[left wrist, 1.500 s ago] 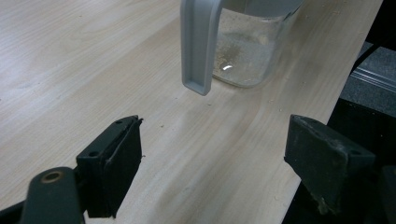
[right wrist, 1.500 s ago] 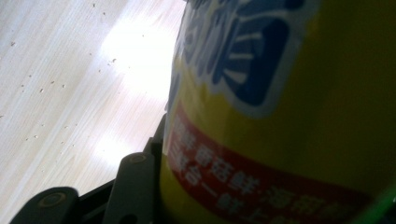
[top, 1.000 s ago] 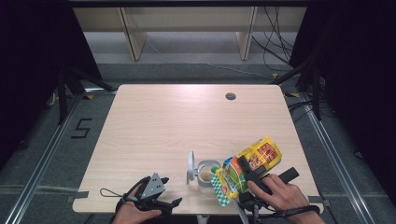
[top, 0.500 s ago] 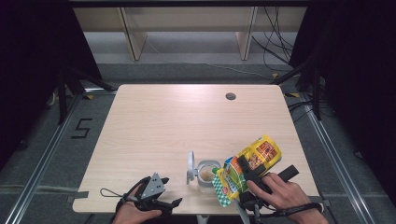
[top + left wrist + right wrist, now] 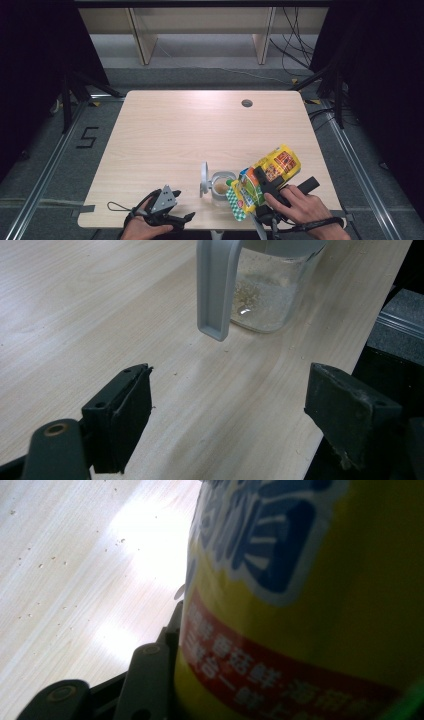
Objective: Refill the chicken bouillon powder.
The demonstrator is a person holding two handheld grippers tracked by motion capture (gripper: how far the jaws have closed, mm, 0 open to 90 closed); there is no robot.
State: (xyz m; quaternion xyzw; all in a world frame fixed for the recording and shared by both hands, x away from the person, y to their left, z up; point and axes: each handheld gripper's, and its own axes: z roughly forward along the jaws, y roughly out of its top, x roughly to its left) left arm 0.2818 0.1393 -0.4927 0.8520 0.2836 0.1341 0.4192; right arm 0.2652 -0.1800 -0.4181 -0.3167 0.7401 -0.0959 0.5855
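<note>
Glossy yellow snack bag (image 5: 270, 172) with red and blue print, tipped over the clear plastic jar (image 5: 220, 186) (grey lid flipped open), pinched in the right gripper (image 5: 262, 187).

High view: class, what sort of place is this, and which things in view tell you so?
Probably a lab or recording rig, not a kitchen: a bare wooden table ringed by dark curtains, loose cables on the floor, and a floor mark "5".

Readable marks: one floor digit, one printed bag

A black "5" is marked on the floor (image 5: 88, 137) at nine o'clock of the table (image 5: 190, 130); the yellow bag (image 5: 300, 605) carries blue and red-band characters, too blurred to read.
</note>
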